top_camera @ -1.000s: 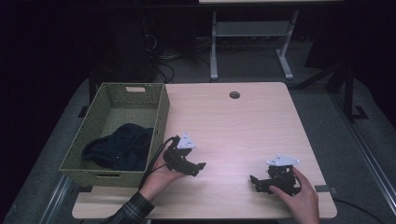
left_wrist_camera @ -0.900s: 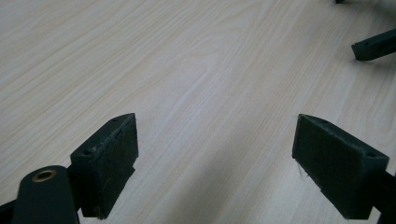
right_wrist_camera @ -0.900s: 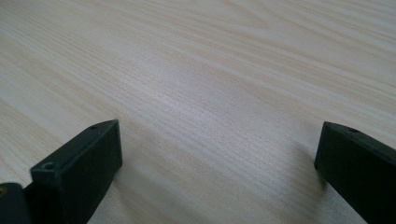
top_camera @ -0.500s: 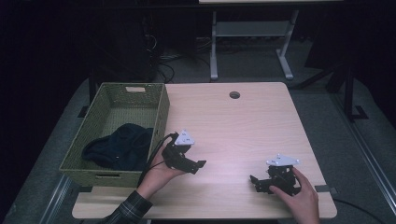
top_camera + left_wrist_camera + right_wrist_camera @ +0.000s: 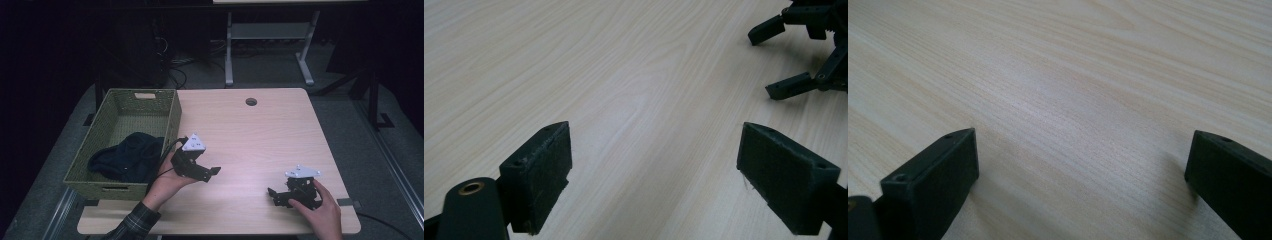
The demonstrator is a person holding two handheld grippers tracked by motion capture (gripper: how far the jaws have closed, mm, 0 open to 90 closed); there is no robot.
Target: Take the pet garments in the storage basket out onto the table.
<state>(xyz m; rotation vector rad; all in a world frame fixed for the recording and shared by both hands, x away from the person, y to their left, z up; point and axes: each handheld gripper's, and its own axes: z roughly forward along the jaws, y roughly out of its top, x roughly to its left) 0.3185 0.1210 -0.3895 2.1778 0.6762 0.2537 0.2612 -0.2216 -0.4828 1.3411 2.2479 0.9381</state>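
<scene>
My left gripper [image 5: 212,174] is held just above the wooden table [image 5: 250,135] beside the basket, with its jaws pointing right. In the left gripper view its jaws [image 5: 654,165] stand wide apart over bare wood, open with nothing between them. My right gripper [image 5: 271,196] rests near the table's front right, jaws pointing left toward the other one. Its jaws [image 5: 1083,170] are also open and empty. The right gripper [image 5: 809,45] appears at the top right of the left gripper view, a short way off.
A green woven basket [image 5: 172,120] stands on the table's left side with a dark cloth [image 5: 127,155] bundled inside. A round cable hole [image 5: 251,102] sits near the far edge. Metal stand legs [image 5: 270,35] lie on the floor beyond the table.
My left gripper has shifted slightly farther from the front edge, staying open. The right gripper has not moved.
</scene>
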